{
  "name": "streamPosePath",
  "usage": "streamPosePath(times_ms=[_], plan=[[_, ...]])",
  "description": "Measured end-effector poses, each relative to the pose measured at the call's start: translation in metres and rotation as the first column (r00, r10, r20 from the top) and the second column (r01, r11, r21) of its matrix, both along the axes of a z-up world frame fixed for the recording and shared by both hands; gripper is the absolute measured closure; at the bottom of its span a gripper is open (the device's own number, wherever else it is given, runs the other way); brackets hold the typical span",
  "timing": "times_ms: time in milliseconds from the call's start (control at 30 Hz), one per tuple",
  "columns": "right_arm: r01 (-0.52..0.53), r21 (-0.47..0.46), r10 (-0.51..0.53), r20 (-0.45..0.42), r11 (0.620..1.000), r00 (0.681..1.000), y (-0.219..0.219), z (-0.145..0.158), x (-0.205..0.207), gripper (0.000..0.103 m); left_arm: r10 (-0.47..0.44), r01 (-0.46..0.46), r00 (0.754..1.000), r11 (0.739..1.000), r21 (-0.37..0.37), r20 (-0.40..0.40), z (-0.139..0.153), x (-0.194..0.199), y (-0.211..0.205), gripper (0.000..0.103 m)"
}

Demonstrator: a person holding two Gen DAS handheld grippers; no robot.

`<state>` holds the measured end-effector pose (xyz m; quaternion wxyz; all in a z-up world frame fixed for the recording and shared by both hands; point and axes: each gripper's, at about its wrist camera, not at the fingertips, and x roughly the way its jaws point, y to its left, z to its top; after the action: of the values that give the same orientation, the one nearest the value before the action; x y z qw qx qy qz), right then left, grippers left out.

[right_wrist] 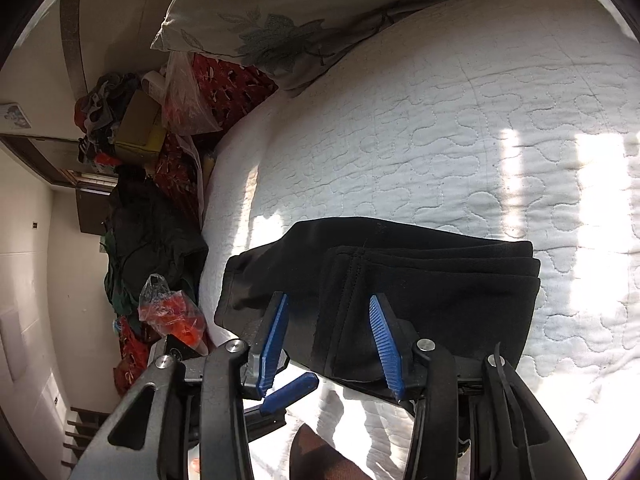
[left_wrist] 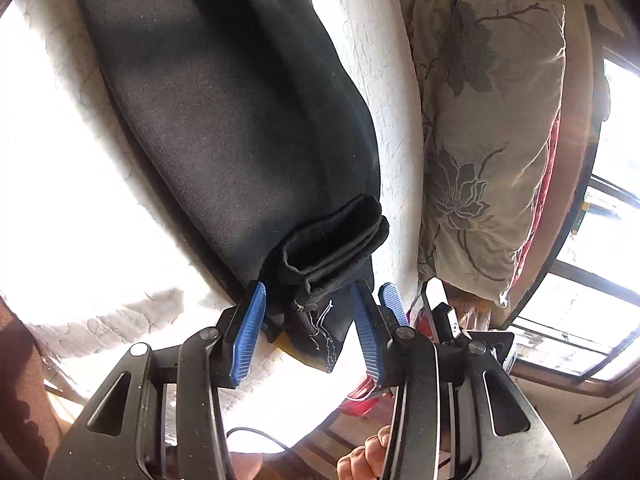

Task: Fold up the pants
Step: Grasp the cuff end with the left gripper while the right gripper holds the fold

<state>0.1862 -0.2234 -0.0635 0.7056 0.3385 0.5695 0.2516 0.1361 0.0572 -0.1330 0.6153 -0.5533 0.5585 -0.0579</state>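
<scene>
Black pants lie folded lengthwise on a white quilted bed. In the left wrist view my left gripper is open, its blue fingers either side of the stacked hem end, with a white drawstring hanging there. In the right wrist view the same pants show as several stacked layers. My right gripper is open, its blue fingers spread over the near edge of the stack. Another blue finger shows below the right gripper.
A beige floral pillow lies beside the pants; it also shows in the right wrist view. Red fabric, a cardboard box, plastic bags and dark clothes pile up beside the bed. A window is at the right.
</scene>
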Motion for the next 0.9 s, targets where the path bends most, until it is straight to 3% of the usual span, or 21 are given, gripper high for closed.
streamPosePath(times_ms=[200, 367, 500, 633, 700, 733, 767, 800, 900], plan=[[0.086, -0.015, -0.084, 0.085, 0.996, 0.993, -0.026, 0.021, -0.047, 0.052, -0.165, 0.155, 0.984, 0.978, 0.139, 0.065, 0.016, -0.003, -0.017, 0.062], [0.159, 0.125, -0.165, 0.037, 0.979, 0.986, -0.043, -0.001, -0.086, 0.051, -0.288, 0.269, 0.953, 0.947, 0.174, 0.098, 0.028, 0.009, -0.048, 0.062], [0.224, 0.237, -0.228, -0.014, 0.945, 0.974, -0.042, -0.021, -0.087, 0.051, -0.39, 0.354, 0.915, 0.899, 0.259, 0.102, 0.04, 0.031, -0.073, 0.059], [0.312, 0.275, -0.301, -0.082, 0.91, 0.95, -0.056, -0.051, -0.086, 0.051, -0.443, 0.402, 0.896, 0.843, 0.357, 0.035, 0.016, 0.047, -0.081, 0.058], [0.338, 0.227, -0.322, -0.107, 0.913, 0.941, -0.066, -0.069, -0.087, 0.058, -0.454, 0.427, 0.891, 0.843, 0.328, 0.006, -0.01, 0.052, -0.079, 0.059], [0.343, 0.23, -0.322, -0.124, 0.911, 0.939, -0.07, -0.08, -0.088, 0.065, -0.447, 0.419, 0.894, 0.855, 0.307, 0.024, -0.017, 0.052, -0.076, 0.06], [0.357, 0.24, -0.331, -0.143, 0.903, 0.933, -0.073, -0.089, -0.09, 0.08, -0.433, 0.404, 0.9, 0.869, 0.286, 0.044, -0.018, 0.051, -0.071, 0.06], [0.366, 0.254, -0.335, -0.159, 0.895, 0.929, -0.077, -0.095, -0.091, 0.085, -0.423, 0.396, 0.904, 0.88, 0.262, 0.054, -0.018, 0.05, -0.068, 0.06], [0.372, 0.303, -0.331, -0.18, 0.878, 0.926, -0.081, -0.101, -0.091, 0.085, -0.433, 0.41, 0.898, 0.887, 0.214, 0.074, -0.016, 0.048, -0.061, 0.06]])
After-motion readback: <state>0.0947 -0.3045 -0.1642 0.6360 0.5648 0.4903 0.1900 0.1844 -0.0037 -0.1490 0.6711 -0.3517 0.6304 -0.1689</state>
